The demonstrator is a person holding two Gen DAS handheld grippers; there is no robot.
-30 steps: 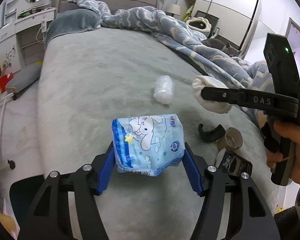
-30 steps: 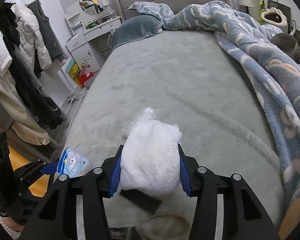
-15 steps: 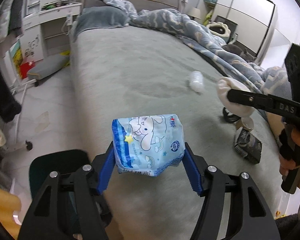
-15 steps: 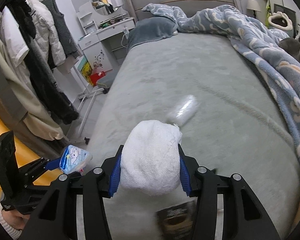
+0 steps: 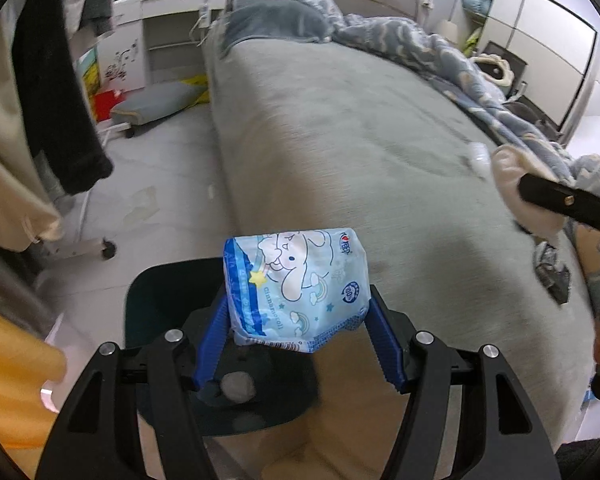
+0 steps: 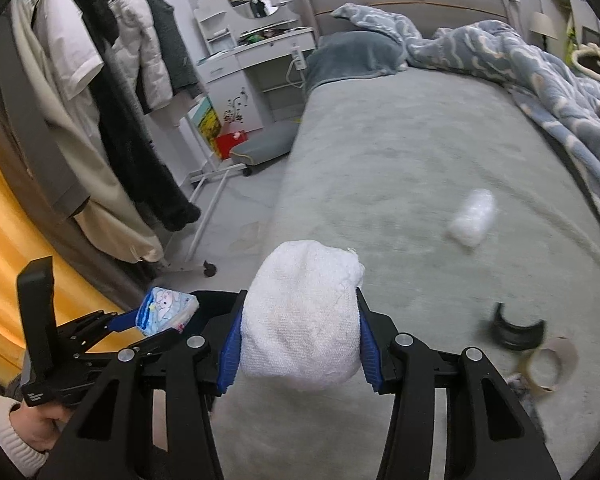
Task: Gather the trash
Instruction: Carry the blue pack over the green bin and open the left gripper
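The left gripper (image 5: 298, 320) pinched a blue cartoon tissue pack (image 5: 296, 292) between its blue fingers (image 5: 214, 332), which pressed on both sides of the pack. Right under it, at about 7 o'clock in the left wrist view, sat a dark bin (image 5: 156, 300) on the floor by the bed (image 5: 360, 140). The pack hung over the bin's near edge, close to the side of the bed.

The right gripper (image 6: 298, 340) squeezed a white wad of cloth (image 6: 300, 320) between its fingers (image 6: 230, 344). In the right wrist view, the left gripper and its pack showed at 9 o'clock, held by a hand (image 6: 24, 426) in a pale sleeve.

Farther out on the bed more trash lay loose. A black curved piece (image 6: 518, 326) and a tape ring (image 6: 548, 364) sat at 4 o'clock. A clear crumpled wrapper (image 6: 472, 218) lay at 2 o'clock. Far back, a blue blanket (image 6: 500, 52) was bunched near the headboard.

What could go wrong? The pack was puffy and slippery, so it could pop out if the fingers let go too soon, and it might land on the floor and not in the bin. The wad was soft and could catch on a finger and not fall. Both grippers were near each other, so they could bump over the bin.
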